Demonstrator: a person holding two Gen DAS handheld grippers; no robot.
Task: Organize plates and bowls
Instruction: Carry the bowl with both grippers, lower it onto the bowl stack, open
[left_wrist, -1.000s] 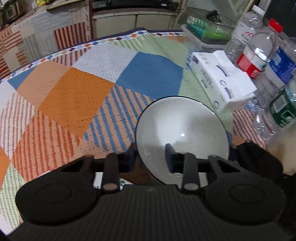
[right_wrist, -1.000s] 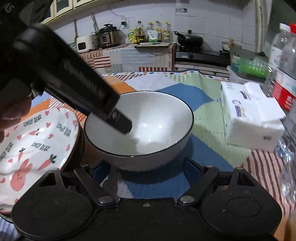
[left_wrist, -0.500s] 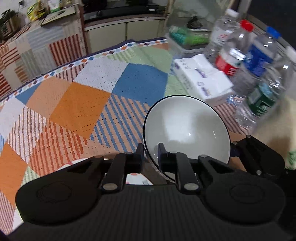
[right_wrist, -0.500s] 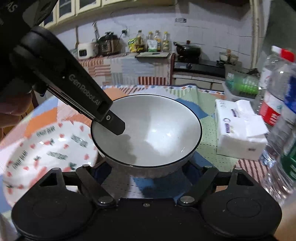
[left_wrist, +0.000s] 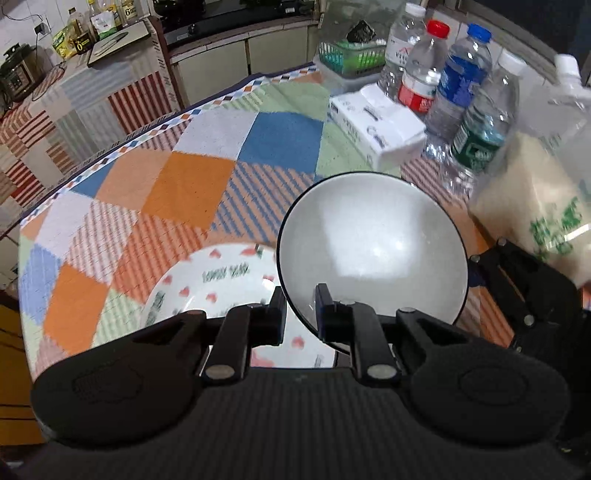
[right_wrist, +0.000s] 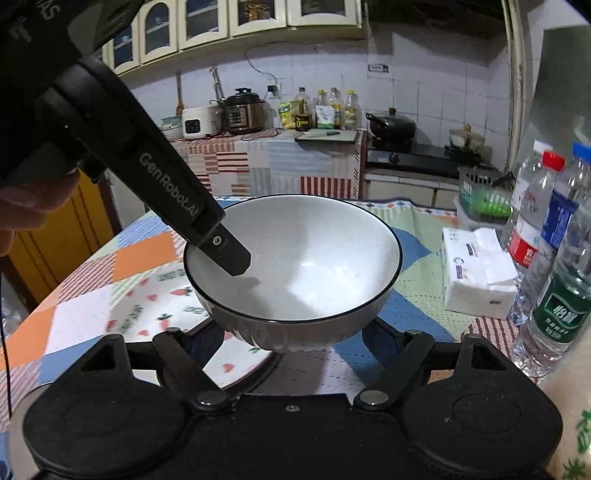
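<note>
Left gripper (left_wrist: 300, 310) closed on the near rim of a white bowl (left_wrist: 373, 251) with a dark edge line, one finger (left_wrist: 324, 306) inside the rim and the other outside. Bowl (right_wrist: 295, 269) held clear of the tablecloth, tilted slightly, partly above a patterned plate (left_wrist: 218, 280). Plate (right_wrist: 155, 306) white with small red hearts and green lettering, lying flat on the patchwork tablecloth (left_wrist: 184, 184) below and to the left of the bowl. Right gripper (right_wrist: 291, 341) spread wide just beneath the bowl's ribbed grey underside, fingers on either side of the base and holding nothing; contact with the bowl not discernible. Left gripper's inner finger (right_wrist: 225, 253) seen from the right wrist view reaching down over the rim into the bowl. Tissue pack (left_wrist: 376, 129) on the cloth beyond the bowl, near a cluster of water bottles (left_wrist: 461, 81) at the right edge of the table. Green basket (left_wrist: 351, 59) behind the bottles. Pale sack with green print (left_wrist: 543, 206) at the near right, blurred. Kitchen counter with rice cooker (right_wrist: 242, 110) and oil bottles along the tiled wall in the background.
</note>
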